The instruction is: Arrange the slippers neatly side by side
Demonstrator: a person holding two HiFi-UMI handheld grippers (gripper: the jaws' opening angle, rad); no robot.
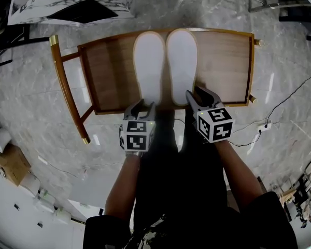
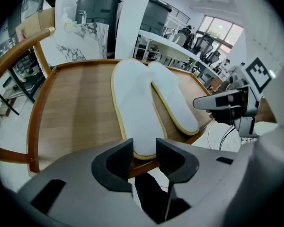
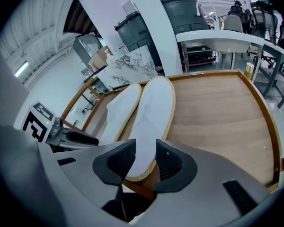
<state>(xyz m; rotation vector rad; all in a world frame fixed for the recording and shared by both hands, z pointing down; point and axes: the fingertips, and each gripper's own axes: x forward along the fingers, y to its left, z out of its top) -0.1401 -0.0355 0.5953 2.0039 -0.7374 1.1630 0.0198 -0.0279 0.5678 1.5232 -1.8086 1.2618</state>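
Lying side by side at the near edge of the brown wooden table, two flat white slippers are being faced by the left gripper and right gripper, jaws apart, gripping nothing; a bumped heel could be knocked crooked.

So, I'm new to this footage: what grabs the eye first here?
A white left slipper and right slipper lie close side by side in the middle of a rimmed wooden tabletop. At its near edge the left gripper and right gripper hang open, each lined up with one slipper's near end.
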